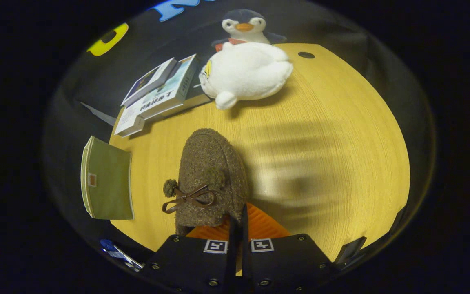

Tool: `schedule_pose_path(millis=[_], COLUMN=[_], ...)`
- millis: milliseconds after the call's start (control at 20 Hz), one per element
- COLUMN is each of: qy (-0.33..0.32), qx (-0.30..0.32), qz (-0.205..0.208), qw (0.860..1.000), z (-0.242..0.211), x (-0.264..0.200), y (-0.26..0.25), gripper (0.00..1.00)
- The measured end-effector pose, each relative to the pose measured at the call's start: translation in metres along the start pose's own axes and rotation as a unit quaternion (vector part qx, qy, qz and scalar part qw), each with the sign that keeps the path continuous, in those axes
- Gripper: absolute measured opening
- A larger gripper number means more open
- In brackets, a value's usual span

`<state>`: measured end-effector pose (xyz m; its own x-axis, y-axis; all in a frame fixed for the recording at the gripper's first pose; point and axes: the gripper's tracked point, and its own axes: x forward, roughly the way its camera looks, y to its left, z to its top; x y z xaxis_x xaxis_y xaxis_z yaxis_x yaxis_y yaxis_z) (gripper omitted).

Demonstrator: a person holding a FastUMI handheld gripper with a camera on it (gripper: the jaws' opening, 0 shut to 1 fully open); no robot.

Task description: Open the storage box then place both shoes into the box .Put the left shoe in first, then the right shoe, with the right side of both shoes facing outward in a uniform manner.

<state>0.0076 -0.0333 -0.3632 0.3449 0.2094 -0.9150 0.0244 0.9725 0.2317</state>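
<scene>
The brown fuzzy shoe [211, 175], with a bow and pompoms on top, is clamped at its heel opening between the two closed fingers of the gripper [238, 222], toe pointing away over the middle of the wooden table [341, 163]. Beyond the toe, a plush penguin [246, 65] lies near the table's far edge. Stacked books [159, 92] sit at the far left corner, and a green box [106, 179] stands off the left edge.
</scene>
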Motion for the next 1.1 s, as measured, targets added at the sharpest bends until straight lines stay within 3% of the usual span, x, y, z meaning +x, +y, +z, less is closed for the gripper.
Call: schedule_pose_path(millis=[500, 1100], qy=[-0.033, -0.023], qx=[-0.061, -0.162], qz=[0.034, 0.062], qw=[0.997, 0.985], z=[0.031, 0.047], x=[-0.055, -0.056], y=[0.094, 0.212], gripper=[0.06, 0.06])
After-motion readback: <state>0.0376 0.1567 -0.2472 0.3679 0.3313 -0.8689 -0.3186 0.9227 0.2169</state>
